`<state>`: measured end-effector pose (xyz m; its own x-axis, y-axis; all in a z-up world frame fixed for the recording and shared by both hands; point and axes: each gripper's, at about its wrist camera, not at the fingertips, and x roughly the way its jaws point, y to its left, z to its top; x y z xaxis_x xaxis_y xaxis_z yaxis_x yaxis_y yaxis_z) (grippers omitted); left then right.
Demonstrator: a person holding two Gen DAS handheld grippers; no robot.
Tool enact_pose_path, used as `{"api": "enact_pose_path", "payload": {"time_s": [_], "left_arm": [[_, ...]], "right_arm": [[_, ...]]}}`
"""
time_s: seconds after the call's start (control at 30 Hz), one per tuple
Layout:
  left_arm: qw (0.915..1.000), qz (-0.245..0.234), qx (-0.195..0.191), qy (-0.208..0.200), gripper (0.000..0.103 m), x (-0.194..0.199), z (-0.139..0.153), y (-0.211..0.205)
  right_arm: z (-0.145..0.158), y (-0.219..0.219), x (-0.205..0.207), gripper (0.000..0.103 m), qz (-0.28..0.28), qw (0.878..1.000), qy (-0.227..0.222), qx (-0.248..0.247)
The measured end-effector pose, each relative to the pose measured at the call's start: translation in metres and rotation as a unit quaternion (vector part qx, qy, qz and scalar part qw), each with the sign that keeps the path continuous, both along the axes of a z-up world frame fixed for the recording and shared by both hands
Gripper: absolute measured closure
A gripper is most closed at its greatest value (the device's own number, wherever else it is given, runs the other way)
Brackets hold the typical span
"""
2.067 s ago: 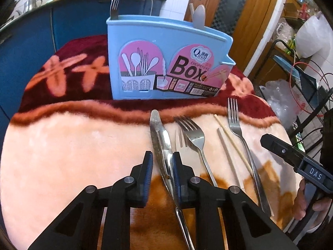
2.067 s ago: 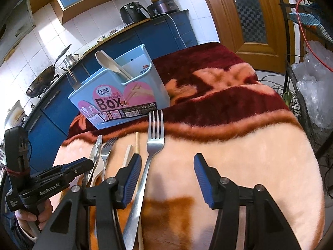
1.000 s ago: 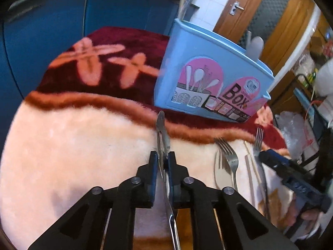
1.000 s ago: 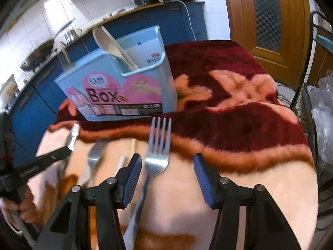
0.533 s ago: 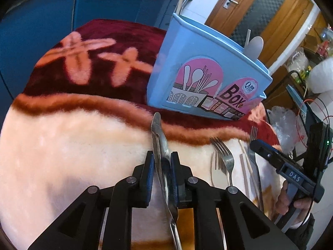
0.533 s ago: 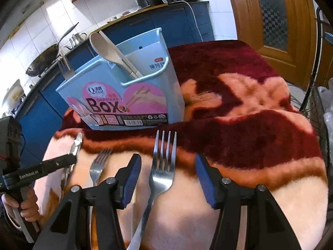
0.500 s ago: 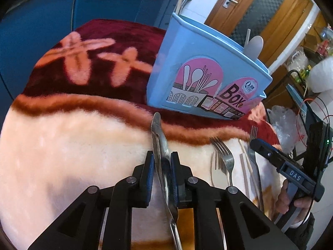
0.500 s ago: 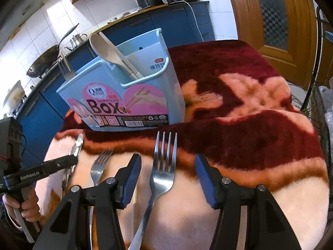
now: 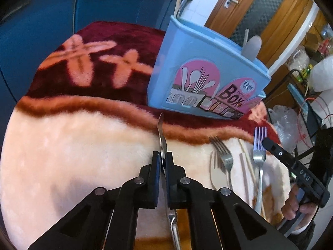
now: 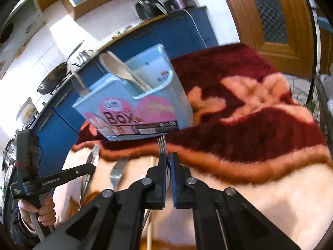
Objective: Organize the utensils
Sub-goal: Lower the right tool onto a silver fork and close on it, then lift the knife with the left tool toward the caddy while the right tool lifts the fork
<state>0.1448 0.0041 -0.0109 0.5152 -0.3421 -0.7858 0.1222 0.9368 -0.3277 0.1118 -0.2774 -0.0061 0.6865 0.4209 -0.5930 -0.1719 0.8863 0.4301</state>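
Observation:
My left gripper [image 9: 163,158] is shut on a table knife [image 9: 161,134], its blade edge-up and pointing toward the blue utensil box [image 9: 208,77]. My right gripper [image 10: 168,160] is shut on a long fork [image 10: 162,145], tines pointing at the box [image 10: 133,104]. In the left wrist view that fork [image 9: 259,143] shows at the right gripper's tip. A second fork [image 9: 223,156], a spoon [image 9: 216,173] and chopsticks [image 9: 246,164] lie on the blanket. The box holds a wooden spoon [image 10: 120,70].
The table is covered by a plush peach and maroon blanket [image 9: 72,137]. Blue kitchen cabinets [image 9: 41,14] stand behind it, a wooden door [image 9: 270,10] to the right, and a wire rack with bags [image 9: 301,108] beside the table's right edge.
My right gripper has closed on the long fork, which now stands edge-on between its fingers. My left gripper has turned the knife's blade edge-up and stays shut on it.

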Motion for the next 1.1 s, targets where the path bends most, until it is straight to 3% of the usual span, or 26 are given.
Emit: {"api": "enact_pose_path", "payload": {"time_s": [0.23, 0.47, 0.6, 0.93, 1.1], "left_arm": [[0.9972, 0.007, -0.006, -0.074, 0.099, -0.027, 0.032, 0.004], [0.9886, 0.037, 0.013, -0.145, 0.099, -0.045, 0.067, 0.008], [0.9811, 0.043, 0.027, -0.187, 0.099, -0.051, 0.087, 0.005], [0.9621, 0.068, 0.006, -0.264, 0.099, -0.037, 0.139, 0.004], [0.9456, 0.096, 0.012, -0.311, 0.099, -0.021, 0.160, 0.001]], "right_arm": [[0.032, 0.008, -0.032, 0.097, -0.015, 0.997, -0.076, -0.023], [0.063, 0.009, -0.058, 0.097, -0.044, 0.987, -0.147, -0.041], [0.080, 0.003, -0.066, 0.098, -0.056, 0.983, -0.174, -0.035], [0.110, -0.011, -0.068, 0.098, -0.090, 0.971, -0.220, -0.036], [0.122, -0.013, -0.060, 0.098, -0.098, 0.966, -0.233, -0.053]]}}
